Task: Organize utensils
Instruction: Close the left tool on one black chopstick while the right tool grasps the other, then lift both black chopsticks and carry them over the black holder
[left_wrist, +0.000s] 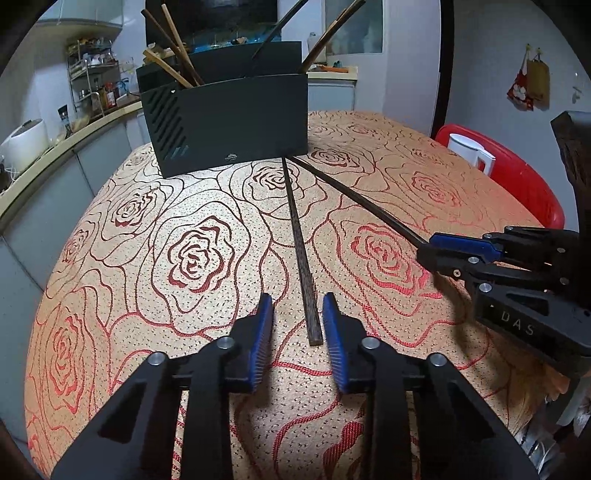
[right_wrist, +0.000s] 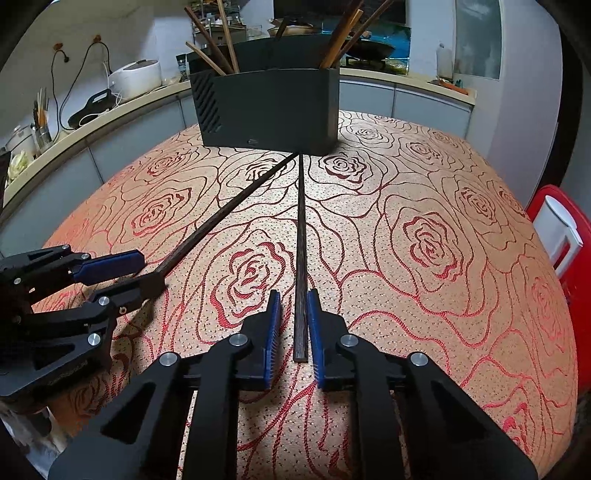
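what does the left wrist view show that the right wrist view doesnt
Only the left wrist view shows the cloth bags hanging on the wall.

Only the right wrist view shows a wok on the stove and a black corded appliance on the counter.

Both show the black utensil holder with chopsticks standing in it, the rose tablecloth, and a white jug on a red chair. Both also show the left gripper around one dark chopstick and the right gripper around the other chopstick.
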